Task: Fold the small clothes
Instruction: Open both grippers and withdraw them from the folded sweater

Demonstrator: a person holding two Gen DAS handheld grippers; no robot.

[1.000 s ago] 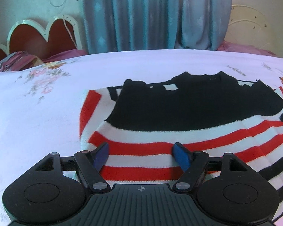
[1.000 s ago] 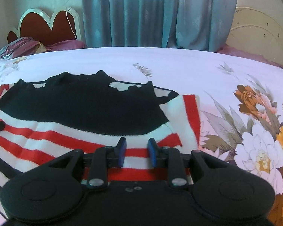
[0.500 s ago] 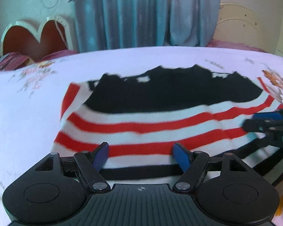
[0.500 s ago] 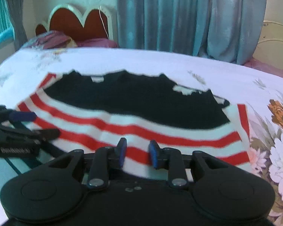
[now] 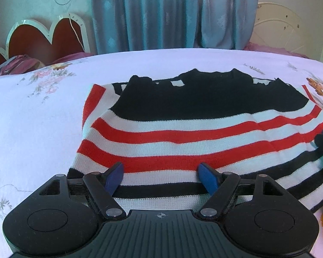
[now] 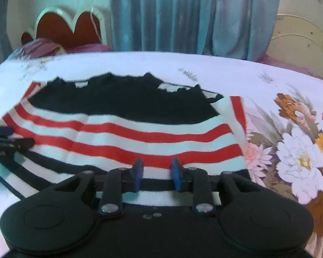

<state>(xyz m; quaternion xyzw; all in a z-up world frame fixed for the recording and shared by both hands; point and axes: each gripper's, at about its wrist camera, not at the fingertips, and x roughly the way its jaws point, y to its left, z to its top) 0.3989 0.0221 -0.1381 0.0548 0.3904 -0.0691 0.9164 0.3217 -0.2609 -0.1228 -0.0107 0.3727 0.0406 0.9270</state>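
A striped sweater (image 5: pixel 183 133) lies flat on the bed (image 5: pixel 32 129). Its long side runs left to right across both views. The black top part points away, toward the curtain (image 5: pixel 174 13), and the striped bottom edge is nearest the cameras.

The left gripper (image 5: pixel 160 177) hangs over the near left part of the sweater. Its blue fingers (image 5: pixel 115 176) are spread wide and hold nothing. The right gripper (image 6: pixel 157 175) hangs over the near right part. Its fingers sit closer together with a gap between them, and they hold nothing.

The right view shows big flowers (image 6: pixel 299 154) printed on the bed beside the sweater; the left view shows only their edge. The left view shows more plain sheet to the sweater's left. Each view catches the other gripper at its side edge. There are no boxes or baskets here.
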